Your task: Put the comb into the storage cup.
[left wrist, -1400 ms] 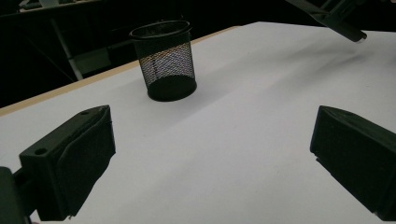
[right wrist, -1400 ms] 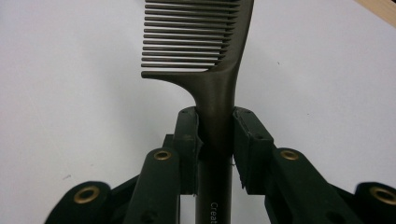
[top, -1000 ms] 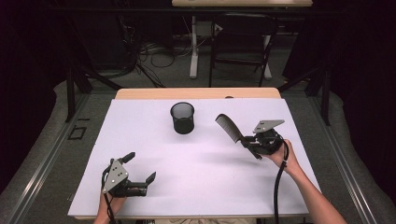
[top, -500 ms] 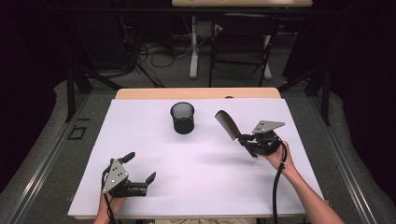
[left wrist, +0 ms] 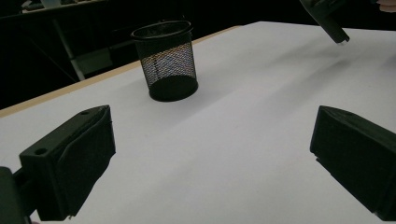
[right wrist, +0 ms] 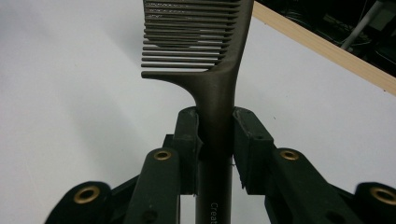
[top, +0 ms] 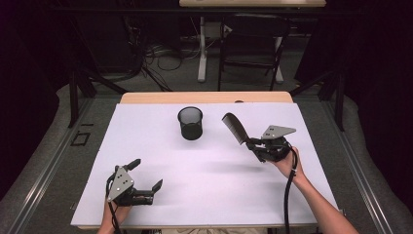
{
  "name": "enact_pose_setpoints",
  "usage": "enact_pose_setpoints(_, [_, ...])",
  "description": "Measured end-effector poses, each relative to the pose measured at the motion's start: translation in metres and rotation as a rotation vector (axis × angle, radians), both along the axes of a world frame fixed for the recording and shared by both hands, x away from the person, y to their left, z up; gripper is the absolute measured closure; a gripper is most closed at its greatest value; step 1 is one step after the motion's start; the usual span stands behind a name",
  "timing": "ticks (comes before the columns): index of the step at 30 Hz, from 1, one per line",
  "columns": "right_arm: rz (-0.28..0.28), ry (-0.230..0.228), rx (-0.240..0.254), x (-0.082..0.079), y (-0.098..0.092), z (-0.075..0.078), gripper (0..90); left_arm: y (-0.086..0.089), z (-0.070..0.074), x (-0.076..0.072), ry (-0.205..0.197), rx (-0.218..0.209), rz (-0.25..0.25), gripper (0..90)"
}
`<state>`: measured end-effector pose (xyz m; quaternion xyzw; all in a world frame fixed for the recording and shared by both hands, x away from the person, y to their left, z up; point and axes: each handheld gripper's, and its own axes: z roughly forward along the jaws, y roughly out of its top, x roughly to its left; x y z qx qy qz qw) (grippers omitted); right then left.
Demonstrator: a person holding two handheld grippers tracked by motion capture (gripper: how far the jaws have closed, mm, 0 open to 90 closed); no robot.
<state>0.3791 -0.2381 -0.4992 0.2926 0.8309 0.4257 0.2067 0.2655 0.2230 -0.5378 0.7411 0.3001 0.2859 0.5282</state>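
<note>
White sheet [top: 204,195] covers the table; dark room behind, with chairs and cables. Black mesh cup [top: 190,123] stands upright near the far middle of the sheet. Right gripper [top: 252,143] held above the sheet to the right of the cup, jaws pinching the handle of a dark comb [top: 234,128], toothed end raised toward the cup, not touching it. Left gripper [top: 146,176] at the near left, jaws spread wide, nothing between them.

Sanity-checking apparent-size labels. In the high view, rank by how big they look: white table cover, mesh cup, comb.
1. white table cover, far the largest.
2. mesh cup.
3. comb, held raised in the right gripper, so nearer the camera; cup and comb look close, and that order is unsure.
</note>
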Motion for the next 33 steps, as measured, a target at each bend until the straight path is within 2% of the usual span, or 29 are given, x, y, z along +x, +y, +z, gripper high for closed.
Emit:
enact_pose_setpoints(4, [-0.003,-0.027,0.013,0.000,0.001,0.002,72.9,0.000,0.000,0.000,-0.001,-0.002,0.001,0.0])
enact_pose_setpoints(12, [0.000,-0.041,0.031,0.001,0.005,0.005,72.9,0.000,0.000,0.000,0.000,0.001,0.000,0.0])
enact_pose_setpoints(14, [-0.003,-0.059,0.038,0.001,0.007,0.005,72.9,0.000,0.000,0.000,0.000,0.001,0.000,0.0])
enact_pose_setpoints(33, [0.018,-0.078,0.079,0.008,0.024,0.011,72.9,-0.001,0.000,0.001,0.002,-0.003,0.003,0.1])
